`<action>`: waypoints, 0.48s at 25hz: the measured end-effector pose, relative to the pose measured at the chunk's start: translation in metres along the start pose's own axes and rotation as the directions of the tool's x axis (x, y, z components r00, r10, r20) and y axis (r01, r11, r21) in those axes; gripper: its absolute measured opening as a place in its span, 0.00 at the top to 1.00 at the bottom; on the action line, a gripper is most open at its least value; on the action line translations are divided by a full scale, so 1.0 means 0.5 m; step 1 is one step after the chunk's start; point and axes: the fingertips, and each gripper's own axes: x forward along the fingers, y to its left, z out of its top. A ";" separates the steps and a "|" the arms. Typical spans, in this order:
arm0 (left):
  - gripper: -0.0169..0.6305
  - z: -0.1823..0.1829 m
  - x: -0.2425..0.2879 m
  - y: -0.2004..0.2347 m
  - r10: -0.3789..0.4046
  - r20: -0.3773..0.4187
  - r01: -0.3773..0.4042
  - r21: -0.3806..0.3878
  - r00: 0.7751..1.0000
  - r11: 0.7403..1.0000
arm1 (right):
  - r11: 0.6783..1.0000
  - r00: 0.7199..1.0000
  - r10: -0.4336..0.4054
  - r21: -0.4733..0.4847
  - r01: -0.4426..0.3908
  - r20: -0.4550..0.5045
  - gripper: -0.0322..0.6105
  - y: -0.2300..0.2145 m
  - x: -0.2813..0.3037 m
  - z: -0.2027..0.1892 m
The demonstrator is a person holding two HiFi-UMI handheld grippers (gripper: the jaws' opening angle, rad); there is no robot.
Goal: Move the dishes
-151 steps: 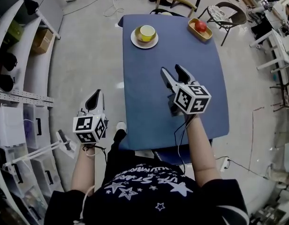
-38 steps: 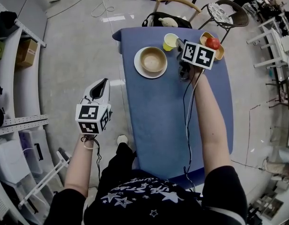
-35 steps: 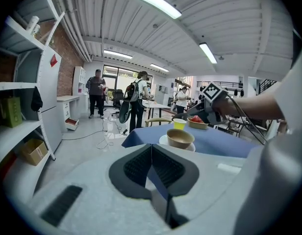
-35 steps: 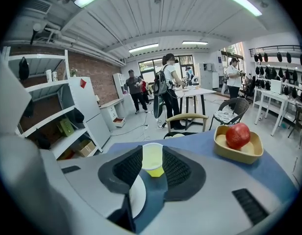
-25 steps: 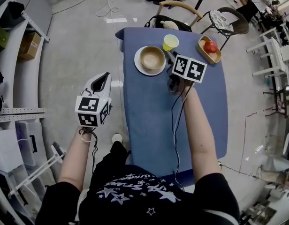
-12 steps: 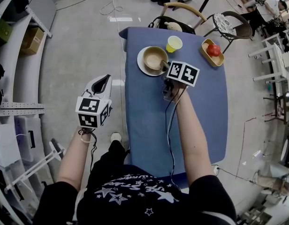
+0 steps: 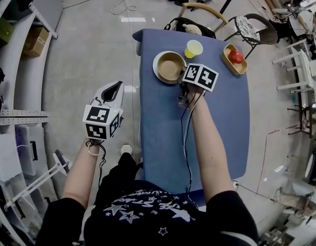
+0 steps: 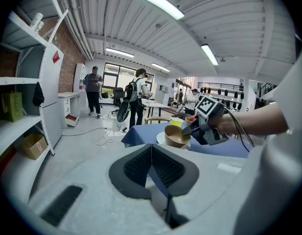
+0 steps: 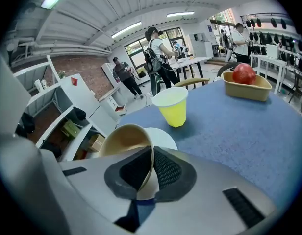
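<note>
The right tool (image 9: 152,153) is pinching the near rim of the tan bowl (image 7: 170,66). Its jaws have just been closing, with the bowl's thin wall between the pads. The bowl is sitting on the white plate (image 7: 156,69) at the far end of the blue worktop (image 7: 219,117). The yellow cup (image 7: 193,48) is standing just beyond it, and a wooden tray (image 7: 230,65) holding a red fruit (image 7: 235,56) is lying off to the right. The left tool (image 8: 151,150) is hanging beside the worktop, over the floor, its jaws pressed together on nothing.

The main risk is coming from the one-sided grip. Held by a single stretch of rim, the bowl is likely to swing down or slip out once lifted, and it may scrape or drag the plate along. A sweep toward the far edge could also be knocking the cup over, since it is standing so near.

In the head view the marker cube is covering the jaws and the bowl's near edge. The right gripper view is cutting off the bowl's base, so it is unclear whether the bowl is still resting flat on the plate.
</note>
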 end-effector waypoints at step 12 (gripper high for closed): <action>0.94 0.025 0.021 0.052 0.011 0.030 -0.011 -0.005 0.999 1.000 | 1.000 0.997 0.005 -0.007 -0.004 0.082 0.92 0.091 0.015 0.120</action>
